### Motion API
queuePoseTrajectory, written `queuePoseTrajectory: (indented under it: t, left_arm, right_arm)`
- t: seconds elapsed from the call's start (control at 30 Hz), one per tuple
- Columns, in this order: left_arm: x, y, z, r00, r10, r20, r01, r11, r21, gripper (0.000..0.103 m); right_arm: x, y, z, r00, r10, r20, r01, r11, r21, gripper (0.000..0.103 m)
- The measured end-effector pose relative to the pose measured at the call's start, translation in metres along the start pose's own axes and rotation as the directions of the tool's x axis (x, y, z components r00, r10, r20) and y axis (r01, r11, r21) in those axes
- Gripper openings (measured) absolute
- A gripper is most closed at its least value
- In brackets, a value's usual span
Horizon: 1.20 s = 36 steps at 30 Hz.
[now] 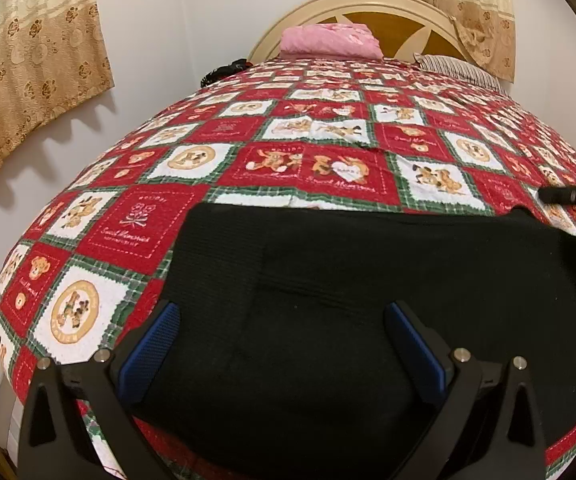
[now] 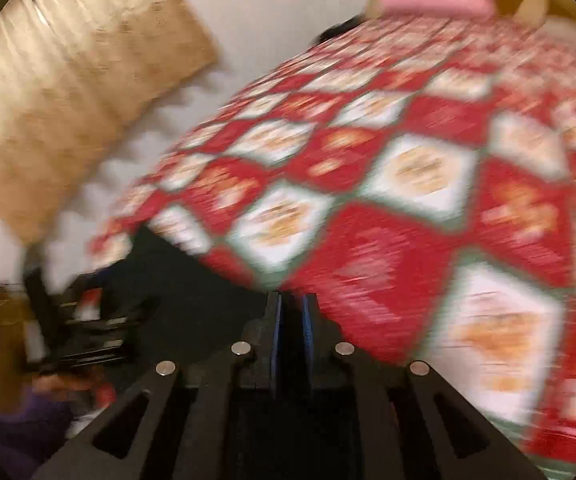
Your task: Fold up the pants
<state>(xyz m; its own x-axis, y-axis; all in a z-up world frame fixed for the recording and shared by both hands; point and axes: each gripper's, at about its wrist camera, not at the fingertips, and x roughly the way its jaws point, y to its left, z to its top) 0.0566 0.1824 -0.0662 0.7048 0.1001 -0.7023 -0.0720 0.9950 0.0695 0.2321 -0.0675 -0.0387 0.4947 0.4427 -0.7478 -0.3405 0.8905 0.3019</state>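
Left wrist view. The left hand-held gripper (image 1: 284, 320) fills the bottom of the frame, its two blue-padded fingers (image 1: 166, 320) spread wide with nothing between them. One pair of black pants (image 1: 368, 280) lies flat on the bed's red patchwork quilt (image 1: 308, 140), occupying the lower centre and lower right of the frame. The garment lies directly ahead of and beneath the spread fingers; its long axis runs left to right across the frame, crosswise to the gripper's pointing direction. Its left edge sits just above the left finger, while the cloth extends to the right border. A dark bar (image 1: 572, 195) enters at the right edge, just above the pants; it is probably part of the other tool, though this cannot be confirmed. Counted: one pants, one pink pillow (image 1: 330, 40) at top centre against one headboard (image 1: 400, 12), two curtains (image 1: 36, 72).

Right wrist view. The frame is heavily motion-blurred. The right hand-held gripper (image 2: 291, 312) stands at bottom centre with its fingers pressed nearly together; a thin dark strip shows between the pads, but whether it is pants fabric cannot be told. Black cloth (image 2: 192, 292) lies left of and touching the fingertips, extending toward the lower left. The quilt (image 2: 428, 180) fills the right half. The left tool appears nearer the bulk of the garment, the right one at its edge.
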Motion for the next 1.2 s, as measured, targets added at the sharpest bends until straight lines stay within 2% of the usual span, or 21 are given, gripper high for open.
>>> queuePoseTrajectory:
  t: [0.07,0.1,0.2,0.33,0.47,0.6,0.63,0.67,0.7,0.77,0.8,0.97,1.1,1.2]
  left_arm:
    - [-0.001,0.0,0.0,1.0,0.001,0.003,-0.001,1.0,0.0,0.103]
    - [-0.001,0.0,0.0,1.0,0.001,0.004,-0.001,1.0,-0.001,0.103]
    - [-0.001,0.001,0.0,1.0,0.002,0.006,-0.002,1.0,-0.001,0.103]
    - [-0.001,0.001,0.0,1.0,0.003,0.012,-0.003,1.0,-0.002,0.103]
    - [-0.002,0.001,0.0,1.0,0.002,0.013,-0.002,1.0,-0.004,0.103]
    - [-0.003,0.001,-0.001,1.0,0.005,0.024,-0.005,1.0,-0.01,0.103]
    - [-0.004,0.001,-0.001,1.0,0.01,0.023,-0.01,1.0,-0.006,0.103]
    - [-0.004,0.0,-0.001,1.0,0.012,0.02,-0.012,1.0,-0.005,0.103]
    - [-0.004,0.0,0.0,1.0,0.012,0.015,-0.012,1.0,-0.007,0.103]
    - [-0.004,0.0,0.001,1.0,0.015,0.006,-0.015,1.0,-0.011,0.103]
    - [-0.005,0.0,0.002,1.0,0.019,0.001,-0.019,1.0,-0.012,0.103]
    - [-0.009,-0.006,0.008,0.995,0.078,-0.054,-0.08,0.996,-0.03,0.103]
    - [-0.012,-0.021,0.016,0.985,0.141,-0.096,-0.141,0.99,0.001,0.103]
    - [-0.022,-0.037,0.021,0.988,0.14,-0.069,-0.137,0.99,0.039,0.103]
  right_arm:
    - [-0.022,-0.007,0.0,0.989,-0.137,0.062,0.137,0.991,0.011,0.012]
    - [-0.031,-0.008,0.0,0.983,-0.164,0.082,0.164,0.986,0.012,0.012]
    - [-0.046,0.01,-0.01,0.989,-0.108,0.099,0.111,0.993,-0.026,0.012]
    - [-0.04,0.041,-0.031,0.993,-0.077,0.091,0.084,0.994,-0.07,0.012]
    - [-0.031,0.045,-0.049,0.996,-0.034,0.08,0.032,0.999,0.024,0.012]
    - [-0.051,0.039,-0.069,0.988,-0.001,0.152,-0.022,0.988,0.151,0.013]
    - [-0.061,0.036,-0.075,0.984,-0.005,0.177,-0.028,0.982,0.185,0.014]
    - [-0.068,0.034,-0.079,0.981,-0.016,0.193,-0.025,0.978,0.208,0.021]
    - [-0.077,0.031,-0.084,0.977,-0.029,0.211,-0.021,0.973,0.228,0.033]
    - [-0.096,0.024,-0.095,0.967,-0.061,0.248,-0.007,0.965,0.263,0.051]
    - [-0.106,0.021,-0.1,0.96,-0.082,0.267,0.006,0.962,0.273,0.053]
    - [-0.148,0.006,-0.125,0.934,-0.176,0.312,0.069,0.944,0.324,0.053]
    - [-0.182,-0.015,-0.149,0.891,-0.268,0.367,0.097,0.901,0.422,0.053]
    - [-0.208,-0.03,-0.167,0.856,-0.342,0.387,0.129,0.868,0.48,0.053]
